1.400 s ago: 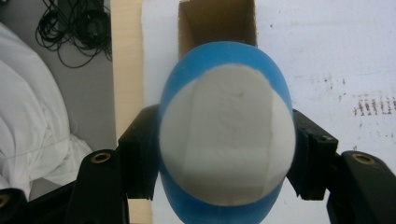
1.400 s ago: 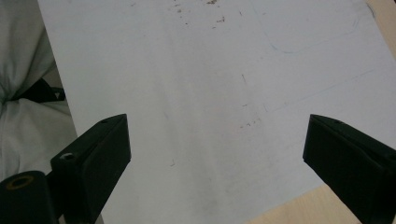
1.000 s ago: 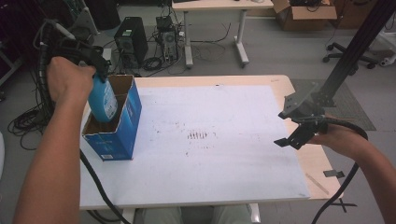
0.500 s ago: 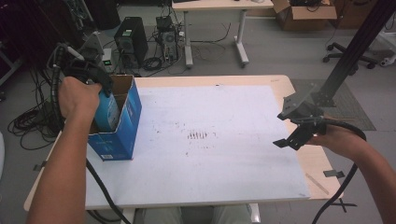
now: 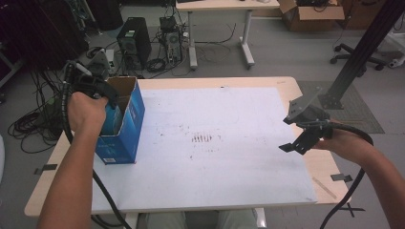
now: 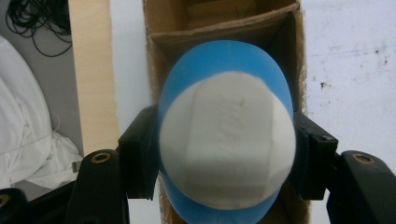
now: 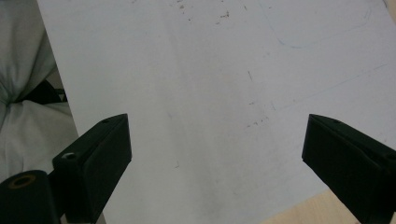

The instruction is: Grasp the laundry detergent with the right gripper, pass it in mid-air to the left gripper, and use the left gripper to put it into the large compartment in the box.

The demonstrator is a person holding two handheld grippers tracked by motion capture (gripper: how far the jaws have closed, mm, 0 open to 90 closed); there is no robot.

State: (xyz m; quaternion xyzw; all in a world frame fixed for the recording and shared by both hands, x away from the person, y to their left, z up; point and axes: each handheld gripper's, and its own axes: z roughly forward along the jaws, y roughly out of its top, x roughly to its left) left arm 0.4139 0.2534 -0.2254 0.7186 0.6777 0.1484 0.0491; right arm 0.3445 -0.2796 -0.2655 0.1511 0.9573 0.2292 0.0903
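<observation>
A blue cardboard box (image 5: 125, 128) stands open-topped at the left of the white sheet (image 5: 215, 114). My left gripper (image 5: 111, 110) points down into it, shut on a blue rounded object (image 5: 113, 122). In the left gripper view the object (image 6: 227, 140) shows a white end face, the black pads (image 6: 140, 154) press on its two sides, and the box's brown inside (image 6: 219, 23) lies beneath it. My right gripper (image 5: 297, 142) hovers over the sheet's right edge. It stands open, with only bare sheet (image 7: 210, 70) between its jaws.
The wooden table (image 5: 286, 83) extends past the sheet on all sides. On the floor behind are a computer tower (image 5: 130, 40), tangled cables (image 5: 28, 124), a desk leg (image 5: 193, 43) and a black stand (image 5: 358, 52) at the right. White cloth (image 6: 28, 140) lies left of the table.
The left hand has come down, carrying the blue object from above the box's rim into the box. The right hand and its gripper have kept still.
</observation>
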